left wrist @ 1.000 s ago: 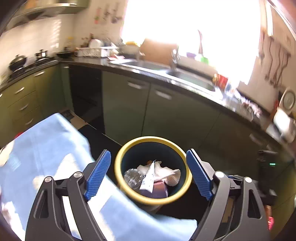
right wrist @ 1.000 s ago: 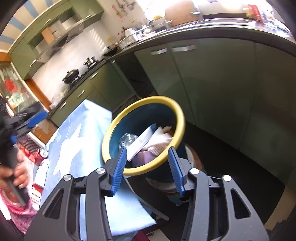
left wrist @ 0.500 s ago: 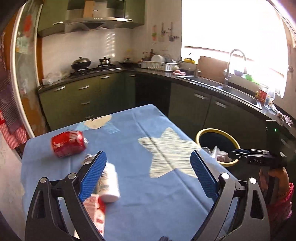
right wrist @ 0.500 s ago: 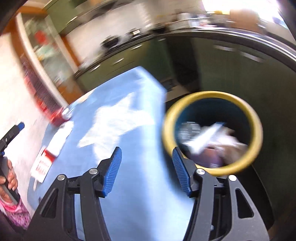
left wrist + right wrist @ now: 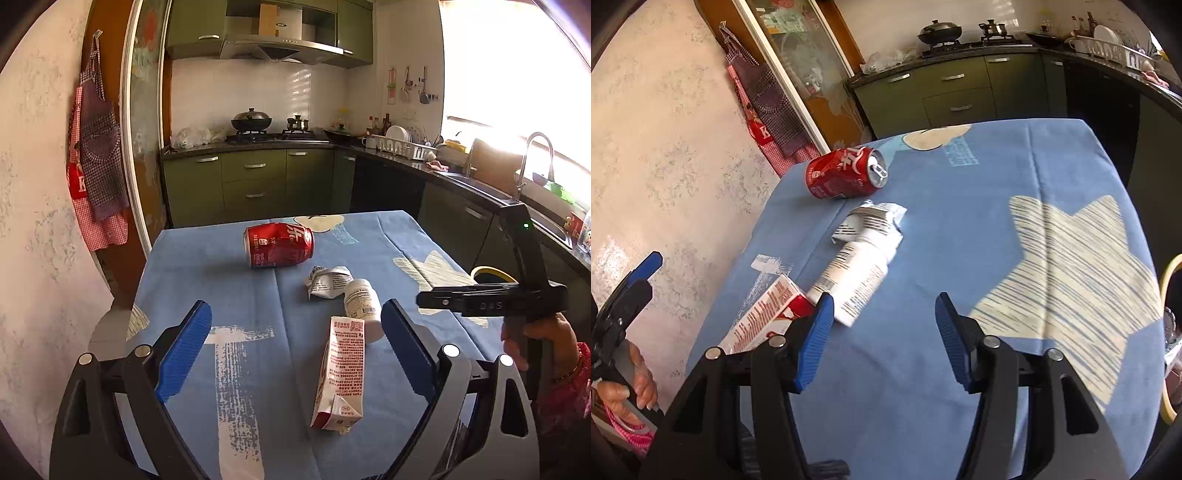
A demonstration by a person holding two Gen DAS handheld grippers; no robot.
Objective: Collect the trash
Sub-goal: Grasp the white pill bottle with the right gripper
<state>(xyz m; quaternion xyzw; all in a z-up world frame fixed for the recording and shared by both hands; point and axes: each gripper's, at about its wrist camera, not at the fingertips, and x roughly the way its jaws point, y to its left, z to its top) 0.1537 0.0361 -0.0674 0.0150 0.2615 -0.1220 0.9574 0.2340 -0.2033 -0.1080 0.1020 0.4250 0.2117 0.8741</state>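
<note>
On the blue tablecloth [image 5: 240,288] lie a red soda can [image 5: 279,245] on its side, a crumpled white wrapper [image 5: 325,282], a white pill bottle [image 5: 364,308] and a red and white carton [image 5: 341,373]. My left gripper [image 5: 295,350] is open and empty, above the near table edge, with the carton between its fingers' line. My right gripper [image 5: 884,336] is open and empty; the bottle [image 5: 855,282] and carton [image 5: 764,317] lie just left of its left finger. The can [image 5: 842,173] and wrapper [image 5: 871,221] lie farther off. The yellow-rimmed bin [image 5: 1169,332] shows at the right edge.
The bin rim [image 5: 493,275] sits beyond the table's right side, partly behind the right gripper's body [image 5: 491,301]. Green kitchen cabinets [image 5: 255,184] and a counter with a sink [image 5: 476,184] run behind. A wall [image 5: 48,258] with hanging aprons is at left.
Both grippers have swung away from the bin to face the table. The bin went from centre view to the right edge; the can, wrapper, bottle and carton came into view.
</note>
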